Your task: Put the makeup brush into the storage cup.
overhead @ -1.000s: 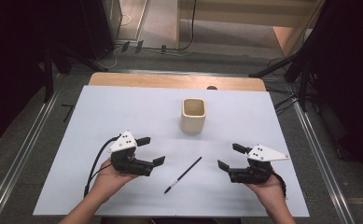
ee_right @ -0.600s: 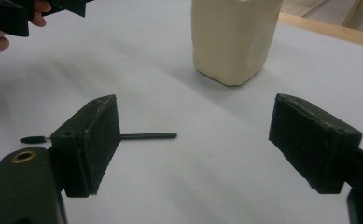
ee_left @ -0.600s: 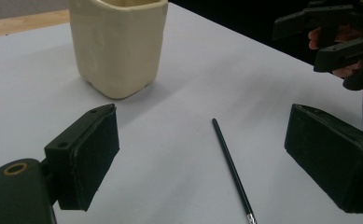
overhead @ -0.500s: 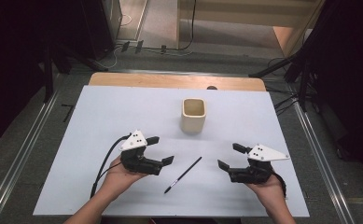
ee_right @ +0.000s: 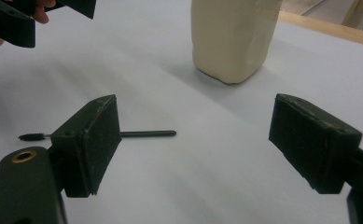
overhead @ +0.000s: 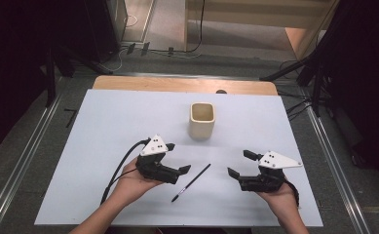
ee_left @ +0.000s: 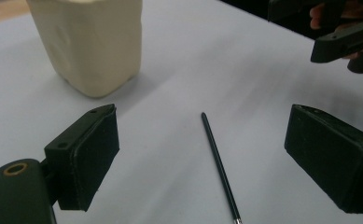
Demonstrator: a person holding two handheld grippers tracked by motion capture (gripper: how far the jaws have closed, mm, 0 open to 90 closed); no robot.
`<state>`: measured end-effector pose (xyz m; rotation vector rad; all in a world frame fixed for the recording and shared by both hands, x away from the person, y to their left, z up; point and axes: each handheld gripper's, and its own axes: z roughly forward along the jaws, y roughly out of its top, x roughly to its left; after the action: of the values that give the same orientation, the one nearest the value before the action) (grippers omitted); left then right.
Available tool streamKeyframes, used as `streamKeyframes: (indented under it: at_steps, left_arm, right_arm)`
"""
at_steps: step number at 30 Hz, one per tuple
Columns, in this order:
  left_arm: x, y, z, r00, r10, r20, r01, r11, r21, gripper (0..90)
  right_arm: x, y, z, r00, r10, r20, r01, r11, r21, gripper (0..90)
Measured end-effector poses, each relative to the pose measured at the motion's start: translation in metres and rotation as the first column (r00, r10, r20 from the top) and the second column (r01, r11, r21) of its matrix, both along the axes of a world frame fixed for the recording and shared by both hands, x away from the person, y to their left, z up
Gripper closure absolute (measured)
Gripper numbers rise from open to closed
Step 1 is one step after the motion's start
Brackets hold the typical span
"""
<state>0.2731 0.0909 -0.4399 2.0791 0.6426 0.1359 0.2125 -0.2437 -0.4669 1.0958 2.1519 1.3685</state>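
White sheeting covered the table (overhead: 104, 126), with a wooden edge exposed along the far side. A cream square cup (overhead: 202, 120) stood upright at centre, toward the far half. Near of it lay a thin dark brush (overhead: 191, 183), flat on the sheet, its long axis running diagonally from near-left (bristle tip) to far-right. I held the left gripper (overhead: 175, 171) just left of the brush, jaws spread and empty, pointing right toward the shaft; in the left gripper view the brush (ee_left: 220, 169) lay between the two jaws, slightly ahead. The right gripper (overhead: 240, 165), also spread and empty, sat well apart to the right. I judged the left gripper the nearer tool, its jaws already straddling the shaft roughly across its length.
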Motion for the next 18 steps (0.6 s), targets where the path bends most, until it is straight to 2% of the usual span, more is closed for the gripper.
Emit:
streamKeyframes:
  at_steps: [1, 2, 3, 4, 5, 6, 8, 9, 12, 16, 18]
  left_arm:
    - [0.0, 0.0, 0.0, 1.0, 0.0, 0.0, 0.0, 1.0, 0.0, 10.2]
    - [0.001, -0.004, 0.002, 0.9996, -0.008, -0.028, 0.01, 0.9989, 0.046, 10.2]
    - [0.001, -0.007, 0.003, 0.9992, -0.01, -0.039, 0.013, 0.9971, 0.075, 10.2]
    - [0.001, -0.009, 0.003, 0.9988, -0.017, -0.046, 0.022, 0.9948, 0.1, 10.2]
    - [0.001, -0.009, 0.003, 0.9988, -0.017, -0.046, 0.022, 0.9948, 0.1, 10.2]
    - [0.001, -0.012, 0.003, 0.9977, -0.025, -0.063, 0.034, 0.9904, 0.134, 10.2]
    - [0.001, -0.013, 0.003, 0.9969, -0.025, -0.074, 0.036, 0.9893, 0.141, 10.2]
    - [0.002, -0.016, 0.002, 0.9952, -0.03, -0.093, 0.045, 0.9849, 0.167, 10.2]
    - [0.003, -0.019, 0.003, 0.9924, -0.029, -0.119, 0.053, 0.9776, 0.204, 10.2]
    - [0.004, -0.023, 0.004, 0.9903, -0.016, -0.138, 0.048, 0.9721, 0.229, 10.2]
    - [0.005, -0.026, 0.007, 0.9882, -0.014, -0.152, 0.054, 0.9626, 0.265, 10.2]
  right_arm:
    - [0.0, 0.0, 0.0, 1.0, 0.0, 0.0, 0.0, 1.0, 0.0, 17.7]
    - [0.0, -0.001, 0.0, 1.0, -0.001, 0.003, 0.001, 1.0, -0.002, 17.7]
    - [0.0, -0.001, 0.0, 1.0, -0.004, 0.002, 0.004, 1.0, -0.001, 17.7]
    - [0.0, -0.001, 0.0, 1.0, -0.005, 0.0, 0.005, 1.0, -0.002, 17.7]
    - [0.0, -0.001, 0.0, 1.0, -0.008, 0.0, 0.008, 1.0, -0.003, 17.7]
    - [0.0, -0.002, -0.001, 0.9999, -0.011, -0.003, 0.011, 0.9999, -0.002, 17.7]
    - [0.0, -0.002, -0.001, 0.9999, -0.012, -0.006, 0.012, 0.9999, -0.001, 17.7]
    - [0.001, -0.002, -0.001, 0.9998, -0.016, -0.012, 0.016, 0.9999, 0.0, 17.7]
    - [0.001, -0.002, -0.001, 0.9997, -0.019, -0.014, 0.019, 0.9998, -0.008, 17.7]
    - [0.004, -0.001, -0.001, 0.9997, -0.014, -0.021, 0.014, 0.9998, -0.016, 17.7]
    - [0.006, -0.001, -0.002, 0.9995, -0.016, -0.029, 0.015, 0.9997, -0.018, 17.7]
